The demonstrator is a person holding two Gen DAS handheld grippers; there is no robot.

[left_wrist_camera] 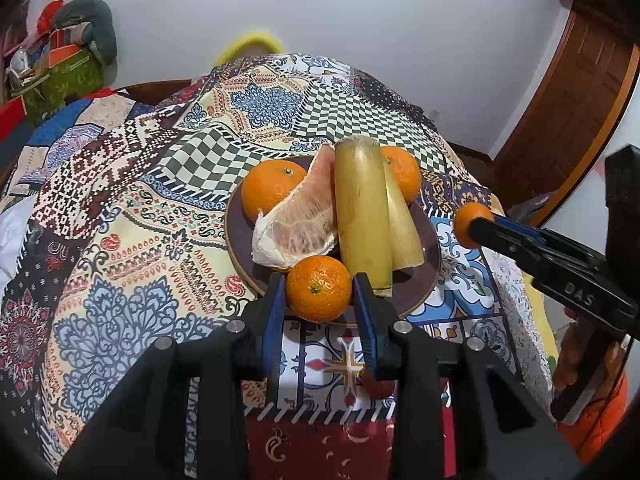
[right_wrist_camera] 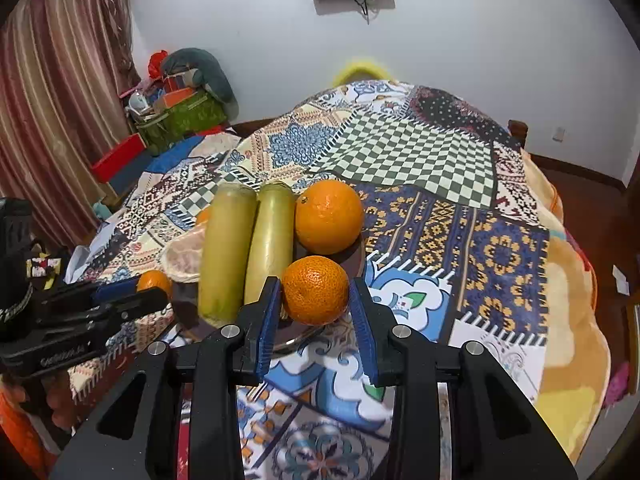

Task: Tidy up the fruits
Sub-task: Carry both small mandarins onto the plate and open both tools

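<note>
Most of the fruit looks sorted already. On the brown plate there are two oranges, one at the back left and one at the back right. There is also a peeled pink pomelo piece and two long yellow-green sticks lying side by side. The plate sits on the worktop, which has a patchwork cloth over it. Two small oranges are not put down yet, as far as I can tell — one for each hand. The left gripper has its blue fingers partly open, just wide enough for the left orange. They press on both sides of it, right at the near edge of the plate. I cannot tell if this orange already sits on the plate or hangs just over it. The right gripper holds the right orange the same way, with its fingers snug against it or very nearly so. This orange is at the plate's right side, next to the sticks. I think what is left is to set these two down in the free spots and let go — gently, since round fruit can roll off.
</note>
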